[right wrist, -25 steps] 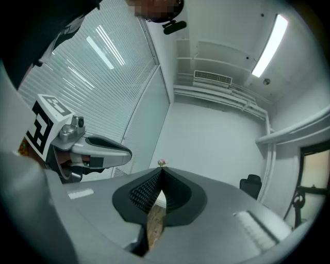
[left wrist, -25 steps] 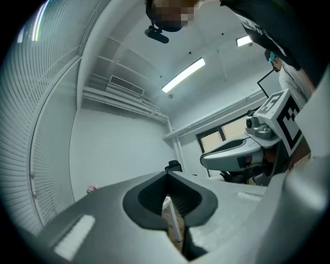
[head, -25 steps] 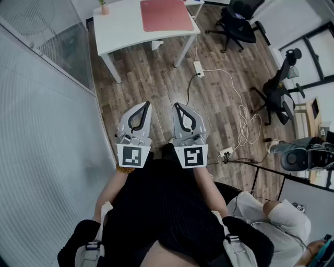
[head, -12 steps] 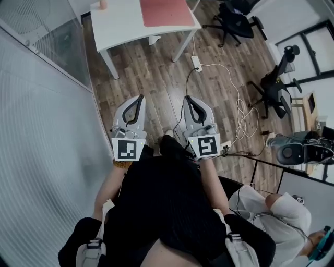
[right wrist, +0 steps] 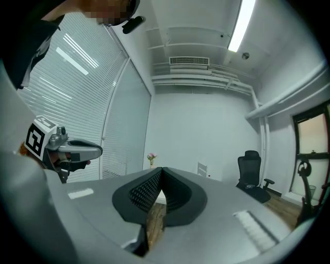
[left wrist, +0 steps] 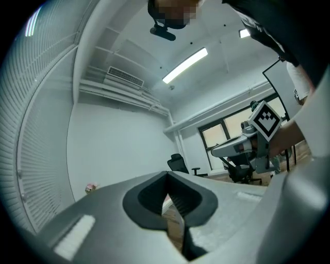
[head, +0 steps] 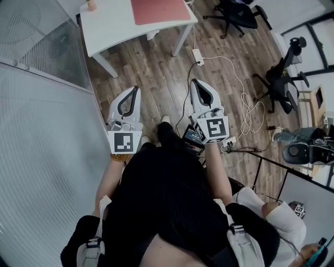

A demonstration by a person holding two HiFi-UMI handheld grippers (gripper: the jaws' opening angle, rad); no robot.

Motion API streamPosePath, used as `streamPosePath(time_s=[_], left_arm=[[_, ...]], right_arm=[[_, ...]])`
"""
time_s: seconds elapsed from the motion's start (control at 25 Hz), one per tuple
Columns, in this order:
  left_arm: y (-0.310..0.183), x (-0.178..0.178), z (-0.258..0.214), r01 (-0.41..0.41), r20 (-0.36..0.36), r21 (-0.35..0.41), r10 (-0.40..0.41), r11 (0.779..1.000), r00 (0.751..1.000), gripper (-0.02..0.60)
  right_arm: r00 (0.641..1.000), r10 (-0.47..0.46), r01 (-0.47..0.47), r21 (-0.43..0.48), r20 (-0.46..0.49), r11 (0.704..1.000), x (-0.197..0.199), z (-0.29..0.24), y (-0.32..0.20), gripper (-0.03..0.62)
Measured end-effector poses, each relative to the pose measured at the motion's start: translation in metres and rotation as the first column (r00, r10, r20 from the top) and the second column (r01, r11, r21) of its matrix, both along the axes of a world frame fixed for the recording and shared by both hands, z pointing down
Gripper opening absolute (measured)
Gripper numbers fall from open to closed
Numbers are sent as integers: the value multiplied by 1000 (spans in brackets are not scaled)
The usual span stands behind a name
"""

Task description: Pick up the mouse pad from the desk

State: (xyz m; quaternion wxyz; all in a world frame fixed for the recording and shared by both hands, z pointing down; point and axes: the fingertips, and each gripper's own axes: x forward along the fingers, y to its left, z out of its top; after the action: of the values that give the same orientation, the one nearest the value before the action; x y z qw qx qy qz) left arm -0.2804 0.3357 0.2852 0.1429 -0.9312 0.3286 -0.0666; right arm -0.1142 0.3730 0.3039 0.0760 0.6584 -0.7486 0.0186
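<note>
The reddish mouse pad (head: 159,10) lies flat on a white desk (head: 115,26) at the top of the head view, far ahead of both grippers. My left gripper (head: 136,89) and right gripper (head: 196,82) are held side by side over the wooden floor, in front of the person's dark torso. Both are shut with nothing between their jaws. In the left gripper view the jaws (left wrist: 166,176) meet at a point, and in the right gripper view (right wrist: 161,170) likewise. The jaws hide the pad in both gripper views.
A small flower pot (head: 91,5) stands on the desk's left end. A power strip (head: 199,56) and white cables trail over the floor on the right. Office chairs (head: 237,13) (head: 284,83) stand at the right. A glass partition with blinds (head: 42,47) runs along the left. Another person (head: 271,219) is at lower right.
Both grippers have moved apart and higher in the head view, still shut. The desk with the pad has slid toward the top edge of the view.
</note>
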Motion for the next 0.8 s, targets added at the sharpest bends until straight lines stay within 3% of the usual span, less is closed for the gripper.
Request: streamPosePath(time_s=[0.12, 0.28, 0.36, 0.56, 0.8], left_arm=[[-27, 26, 9, -1, -23, -12, 1, 1000, 1000, 0], [-50, 73, -1, -35, 39, 56, 33, 998, 999, 0], [-55, 92, -10, -29, 54, 52, 27, 998, 998, 0], [-84, 105, -6, -2, 89, 55, -3, 999, 996, 0], [-130, 109, 15, 16, 67, 5, -16, 1000, 998, 0]], right_arm=[[1000, 10, -10, 8, 18, 1000, 32, 11, -29, 26], [999, -1, 1, -4, 39, 1000, 77, 13, -54, 26], [999, -19, 19, -14, 51, 1000, 94, 8, -61, 26], [996, -72, 74, -49, 43, 996, 106, 23, -93, 26], [994, -105, 106, -91, 16, 990, 106, 39, -143, 26]])
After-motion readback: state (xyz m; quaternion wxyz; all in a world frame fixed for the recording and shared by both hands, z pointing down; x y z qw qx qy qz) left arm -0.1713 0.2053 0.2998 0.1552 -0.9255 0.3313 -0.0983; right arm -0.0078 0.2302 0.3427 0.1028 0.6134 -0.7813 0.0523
